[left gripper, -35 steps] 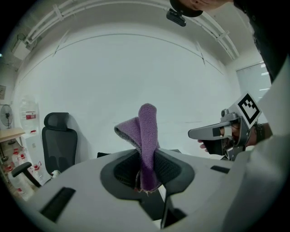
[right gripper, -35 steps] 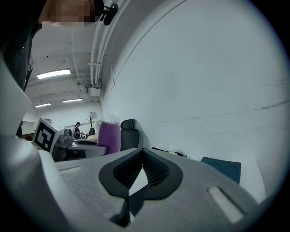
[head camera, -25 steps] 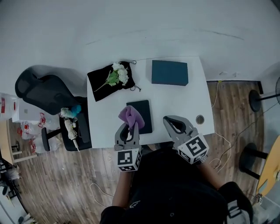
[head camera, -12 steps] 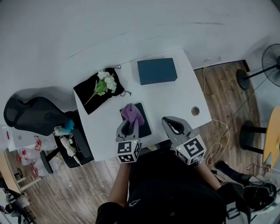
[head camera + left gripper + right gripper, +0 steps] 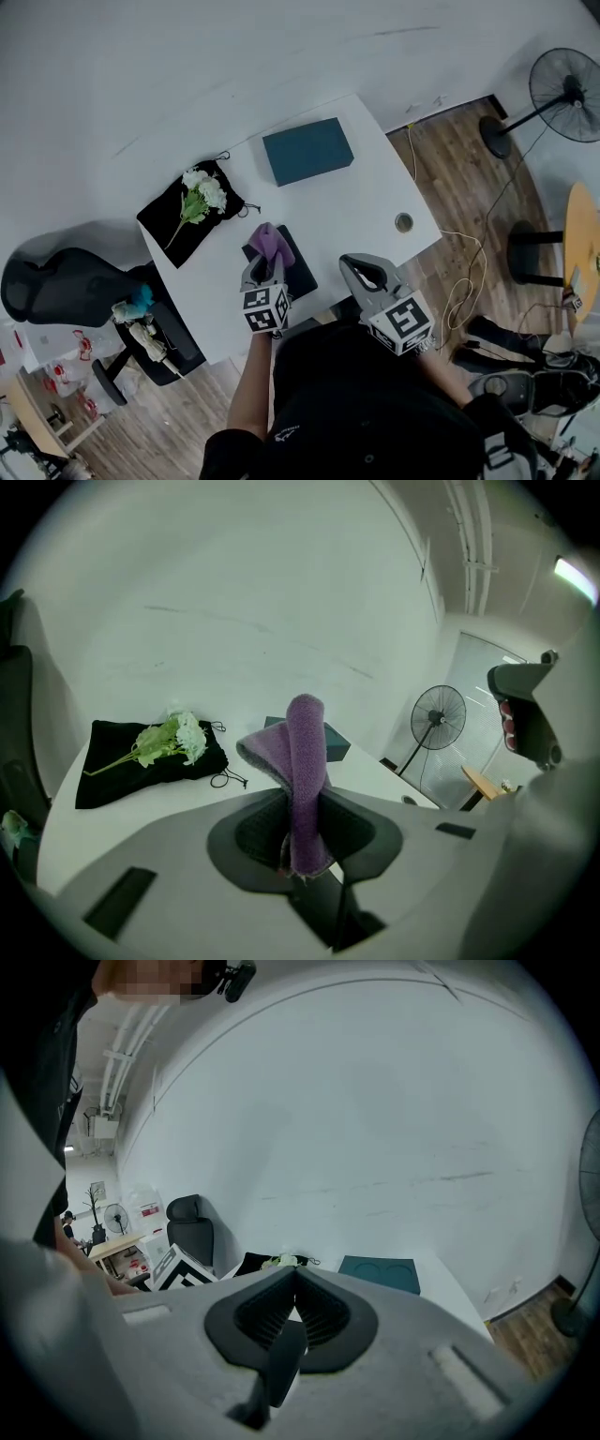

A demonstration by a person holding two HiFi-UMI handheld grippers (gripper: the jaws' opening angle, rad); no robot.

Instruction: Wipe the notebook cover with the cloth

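Note:
The dark notebook (image 5: 299, 273) lies on the white table (image 5: 356, 206) near its front edge, partly hidden under my left gripper. My left gripper (image 5: 265, 269) hangs over the notebook's left part, shut on the purple cloth (image 5: 267, 241). In the left gripper view the purple cloth (image 5: 306, 761) stands up from between the shut jaws of the left gripper (image 5: 305, 808); the notebook is hidden there. My right gripper (image 5: 362, 271) is held at the table's front edge, right of the notebook, shut with nothing in it. The right gripper (image 5: 293, 1283) shows its jaws meeting at the tips.
A teal box (image 5: 307, 150) sits at the table's back. A black pouch (image 5: 169, 230) with white flowers (image 5: 199, 195) lies at the left. A round cable hole (image 5: 403, 222) is at the right. An office chair (image 5: 56, 281) and a fan (image 5: 562, 82) stand on the floor.
The head view has swung, so the table now sits turned and further left in it. My left gripper still holds the cloth over the notebook. The right gripper stays shut beside it.

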